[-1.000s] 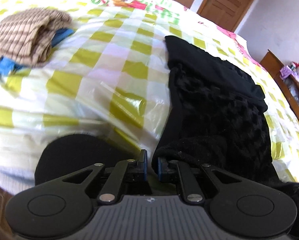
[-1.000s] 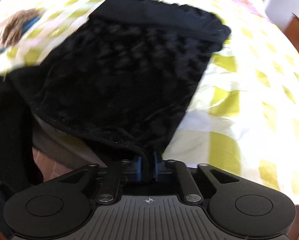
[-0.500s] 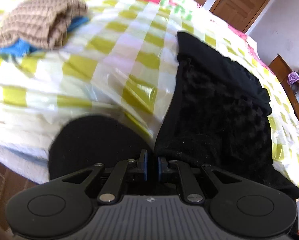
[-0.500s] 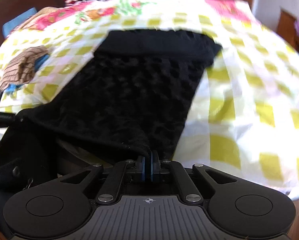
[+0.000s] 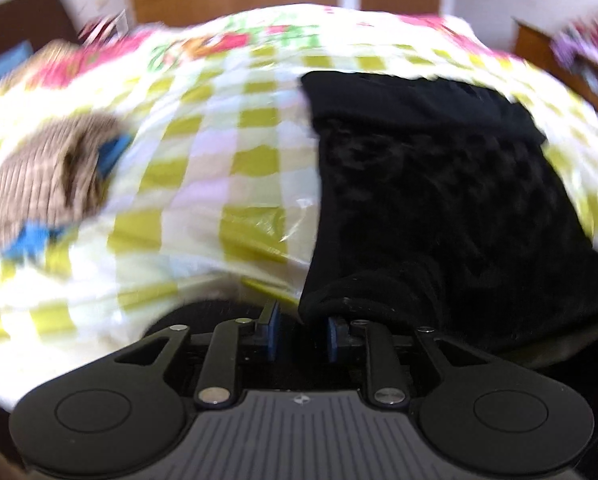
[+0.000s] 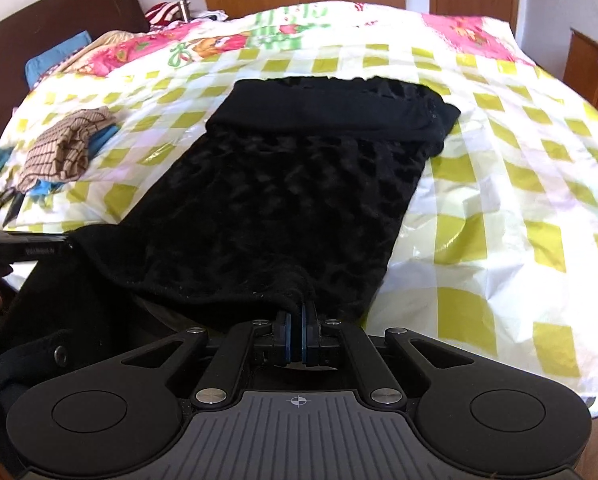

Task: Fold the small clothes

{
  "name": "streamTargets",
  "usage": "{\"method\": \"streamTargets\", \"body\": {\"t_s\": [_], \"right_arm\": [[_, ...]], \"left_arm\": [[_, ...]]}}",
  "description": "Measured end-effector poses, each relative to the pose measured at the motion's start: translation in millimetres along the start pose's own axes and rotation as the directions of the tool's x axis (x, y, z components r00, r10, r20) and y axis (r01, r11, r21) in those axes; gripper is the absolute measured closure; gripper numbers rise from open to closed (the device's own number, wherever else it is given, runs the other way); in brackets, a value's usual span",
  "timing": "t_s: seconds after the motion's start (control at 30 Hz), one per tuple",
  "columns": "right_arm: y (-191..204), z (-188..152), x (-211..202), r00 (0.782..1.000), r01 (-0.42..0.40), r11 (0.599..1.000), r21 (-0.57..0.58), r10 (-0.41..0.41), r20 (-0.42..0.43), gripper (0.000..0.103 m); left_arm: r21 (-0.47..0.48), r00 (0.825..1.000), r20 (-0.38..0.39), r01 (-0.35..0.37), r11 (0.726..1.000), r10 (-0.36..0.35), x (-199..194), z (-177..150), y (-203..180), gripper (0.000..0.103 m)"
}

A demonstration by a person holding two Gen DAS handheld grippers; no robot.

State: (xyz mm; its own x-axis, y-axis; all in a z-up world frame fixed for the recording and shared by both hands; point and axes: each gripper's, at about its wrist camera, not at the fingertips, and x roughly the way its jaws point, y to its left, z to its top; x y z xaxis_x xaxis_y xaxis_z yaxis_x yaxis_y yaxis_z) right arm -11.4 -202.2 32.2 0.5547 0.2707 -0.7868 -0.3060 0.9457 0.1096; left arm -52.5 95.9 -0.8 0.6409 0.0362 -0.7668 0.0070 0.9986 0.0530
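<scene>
the right gripper [image 6: 297, 338] pinched the near hem of the black textured garment [image 6: 283, 200] at the bed's [image 6: 499, 200] near edge, the left gripper [image 5: 299, 338] stood narrowly open beside that hem, so the fold seemed just beginning, and next the left needed to grip.

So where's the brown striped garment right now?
The brown striped garment lies bunched on the checked bedspread, left in both views, apart from the black garment.

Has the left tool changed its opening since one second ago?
Yes. The left tool now stands wider apart, its pads clearly separated beside the black garment, whose hem lies near the right pad; before, the gap was narrow.
</scene>
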Motion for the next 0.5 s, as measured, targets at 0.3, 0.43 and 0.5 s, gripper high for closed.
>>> {"method": "streamTargets", "body": {"t_s": [0.3,0.43,0.5], "right_arm": [[1.8,1.9,4.6,1.000,0.011,1.000,-0.013,-0.011,-0.012,0.098],[2.6,3.7,10.9,0.999,-0.008,1.000,-0.023,0.007,-0.050,0.091],[3.4,3.3,13.6,0.998,-0.010,1.000,-0.030,0.008,-0.064,0.091]], "left_arm": [[0.081,0.993,0.113,-0.023,0.996,0.014,-11.4,4.6,-6.6,0.069],[0.240,0.995,0.095,-0.037,0.970,0.015,-2.3,0.1,-31.0,0.068],[0.275,0.996,0.079,-0.060,0.960,0.039,4.9,-0.4,-38.8,0.066]]}}
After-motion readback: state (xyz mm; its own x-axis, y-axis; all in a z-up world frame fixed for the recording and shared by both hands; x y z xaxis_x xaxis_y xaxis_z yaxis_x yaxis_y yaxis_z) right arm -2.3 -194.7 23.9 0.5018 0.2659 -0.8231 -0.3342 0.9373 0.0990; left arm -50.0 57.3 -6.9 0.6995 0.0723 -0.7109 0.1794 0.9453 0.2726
